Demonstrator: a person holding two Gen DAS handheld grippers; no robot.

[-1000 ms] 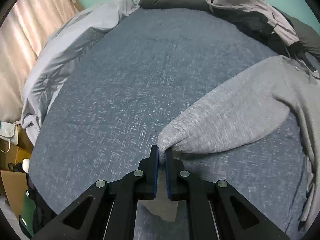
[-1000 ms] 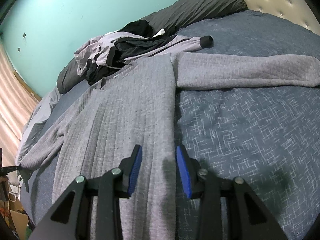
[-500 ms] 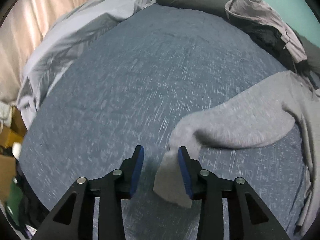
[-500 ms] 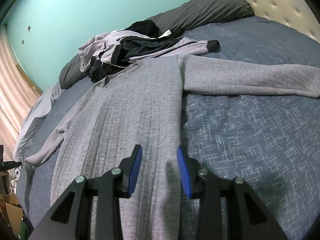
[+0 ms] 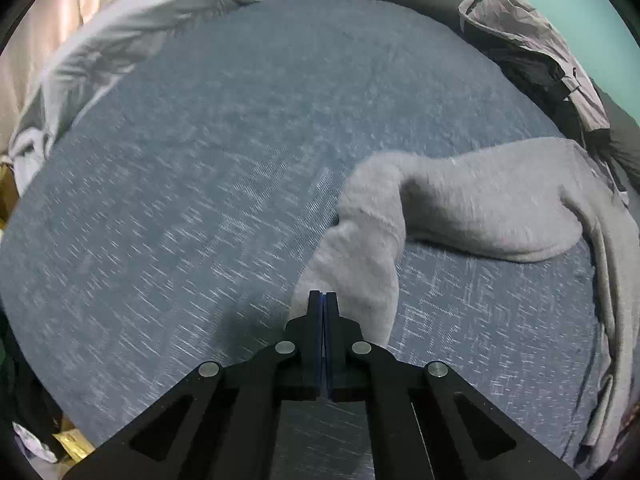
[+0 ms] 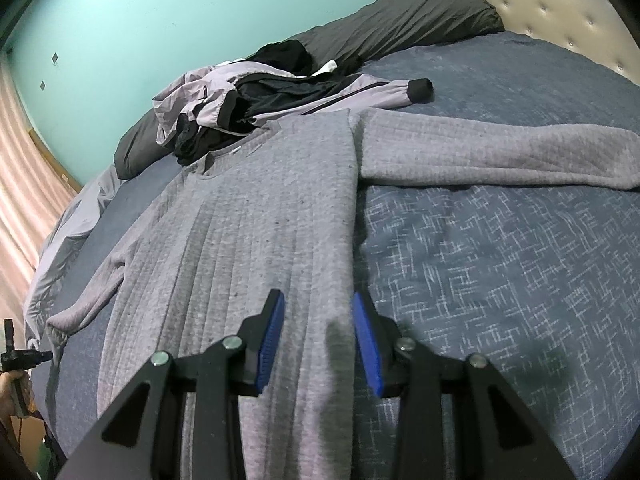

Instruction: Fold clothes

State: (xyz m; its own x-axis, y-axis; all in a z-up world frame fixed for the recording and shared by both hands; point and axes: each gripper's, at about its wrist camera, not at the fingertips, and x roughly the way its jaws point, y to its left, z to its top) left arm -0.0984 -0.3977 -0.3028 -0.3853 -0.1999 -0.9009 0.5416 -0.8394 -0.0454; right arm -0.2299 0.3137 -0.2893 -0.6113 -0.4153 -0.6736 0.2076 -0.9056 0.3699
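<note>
A: Item one, our left tongs (image 5: 322, 298): jaws pressed fully together after opening and closing again within the last moment. We see no cloth between the tips, so we judge them empty. The cuff of the grey sweater's sleeve (image 5: 352, 280) lies just ahead of the tips, to their right, slumped on the blue bedcover (image 5: 180, 200).

B: Item two, our right tongs (image 6: 318, 336): jaws partly open, holding nothing, hovering over the right edge of the sweater (image 6: 256, 216) body. Its other sleeve (image 6: 500, 152) stretches away to their right. A jacket (image 6: 280, 92) sits heaped beyond the collar.

A: Risk: we may have pinched air. If the jaws closed short of the cuff, lifting moves nothing and the sleeve stays crumpled.

B: Second risk: a grip on one layer alone could slip and twist the fold.

A: Change noted: a second ago the left jaws clamped the cuff with the sleeve drawn taut; now it lies dropped and doubled over.

B: Right side unchanged.
</note>
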